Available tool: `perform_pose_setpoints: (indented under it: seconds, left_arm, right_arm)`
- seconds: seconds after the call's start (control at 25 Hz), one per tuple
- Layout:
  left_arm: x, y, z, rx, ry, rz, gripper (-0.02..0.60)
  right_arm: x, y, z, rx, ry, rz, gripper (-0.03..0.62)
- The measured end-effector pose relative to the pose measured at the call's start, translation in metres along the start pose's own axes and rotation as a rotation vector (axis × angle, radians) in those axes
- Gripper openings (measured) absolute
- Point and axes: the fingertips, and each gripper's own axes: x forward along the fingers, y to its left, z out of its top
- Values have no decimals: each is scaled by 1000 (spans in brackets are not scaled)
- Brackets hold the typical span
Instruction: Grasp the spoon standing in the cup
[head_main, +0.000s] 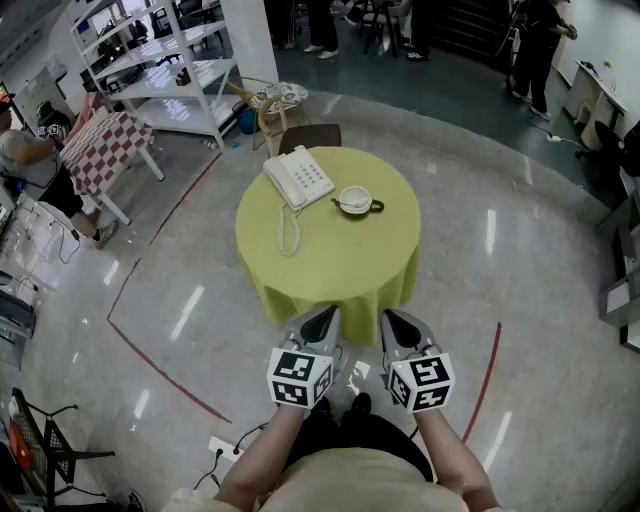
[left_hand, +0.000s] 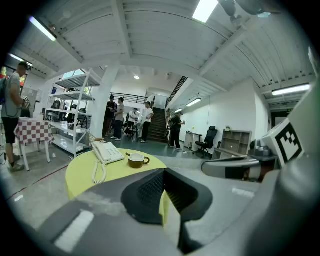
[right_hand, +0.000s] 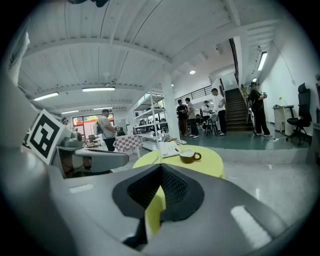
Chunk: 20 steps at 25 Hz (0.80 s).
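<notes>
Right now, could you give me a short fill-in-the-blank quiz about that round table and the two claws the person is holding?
From the head view, on the round table with the yellow cloth, the white corded telephone lies to the ____ of the dark brown cup.
The small metal spoon sits in that cup, and ____ claw touches it.
The left claw and the right claw both have their jaws ____.
Missing words: left; neither; shut.

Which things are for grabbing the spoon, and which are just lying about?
For the job: spoon, cup holding it, left gripper, right gripper (both shut, empty).
Just lying about: telephone beside the cup, white shelves, checked table, chair.
</notes>
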Motion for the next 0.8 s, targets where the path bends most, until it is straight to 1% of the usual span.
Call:
perform_pose_setpoints:
  seconds: [0.2,0.44,0.6,0.68,0.8]
  left_arm:
    - [2,-4,-2,-13,-5,23,2]
    - [7,-1,6,-26,-35,46,2]
    - [10,3,9,-34,-48,84,3]
    - [13,7,12,-40,-48,96,20]
    - [16,13,14,-38,-35,112,21]
  right_arm:
    - [-4,-5,-3,16,-10,31,0]
    - [-3,-13,-3,28,-20,52,0]
    - [-6,-21,-5,27,-16,64,1]
    - [-5,-26,-5,33,-11,64,0]
    - [-2,-28,-4,38,-5,63,1]
